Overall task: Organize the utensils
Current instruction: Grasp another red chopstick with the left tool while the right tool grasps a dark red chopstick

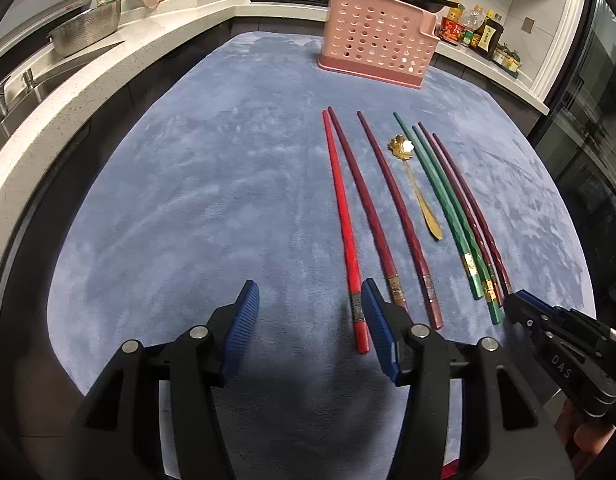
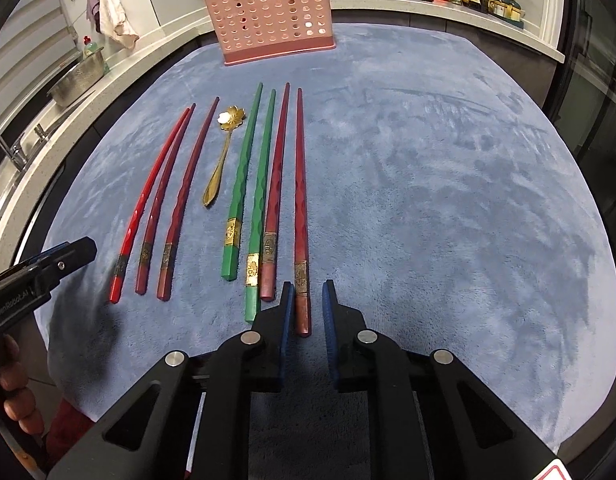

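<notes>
We are holding our left gripper (image 1: 308, 320) spread wide; our right gripper (image 2: 308, 308) is straddling the dark-red chopstick (image 2: 301, 208), half-spread, holder (image 2: 268, 20) at twelve o'clock.

On the blue cloth lay seven chopsticks: one bright red chopstick (image 2: 148, 196) at the far left, four dark red chopsticks (image 2: 300, 208) and two green chopsticks (image 2: 244, 176). Among them was one gold spoon (image 2: 220, 156). One pink perforated holder (image 2: 270, 20) stood at the far end.
</notes>
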Available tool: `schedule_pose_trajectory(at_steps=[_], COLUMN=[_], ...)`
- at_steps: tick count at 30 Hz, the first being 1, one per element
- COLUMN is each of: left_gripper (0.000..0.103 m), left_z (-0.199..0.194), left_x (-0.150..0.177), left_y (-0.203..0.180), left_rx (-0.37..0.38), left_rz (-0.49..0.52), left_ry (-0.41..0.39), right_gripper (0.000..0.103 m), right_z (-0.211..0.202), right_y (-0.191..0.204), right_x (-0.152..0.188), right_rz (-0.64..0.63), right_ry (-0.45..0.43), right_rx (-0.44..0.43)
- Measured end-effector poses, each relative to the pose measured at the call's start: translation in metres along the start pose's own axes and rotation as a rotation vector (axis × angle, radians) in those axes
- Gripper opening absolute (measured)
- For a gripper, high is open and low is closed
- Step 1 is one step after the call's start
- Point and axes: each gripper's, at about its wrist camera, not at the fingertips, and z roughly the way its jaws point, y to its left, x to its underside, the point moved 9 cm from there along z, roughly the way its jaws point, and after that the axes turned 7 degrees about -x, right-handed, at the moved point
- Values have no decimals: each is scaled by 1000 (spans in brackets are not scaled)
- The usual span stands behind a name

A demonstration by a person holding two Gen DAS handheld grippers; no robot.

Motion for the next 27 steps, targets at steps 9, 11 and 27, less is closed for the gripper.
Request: schedule_pose_trajectory(at_steps=[9, 11, 27], left_gripper=[51, 50, 8], left_z=[7, 9, 20], left_x=[8, 9, 16], left_y=[-15, -17, -27], left_rx=[12, 9, 67], left_rz=[40, 47, 63], left_ry=[20, 21, 42], right_gripper=[13, 13, 9], right_z=[3, 3, 4], right_y=[0, 0, 0], right_x=[-2, -3, -3], right_rz=[-3, -3, -7], right_ry=[-6, -7, -1], right_rx=[2, 2, 0])
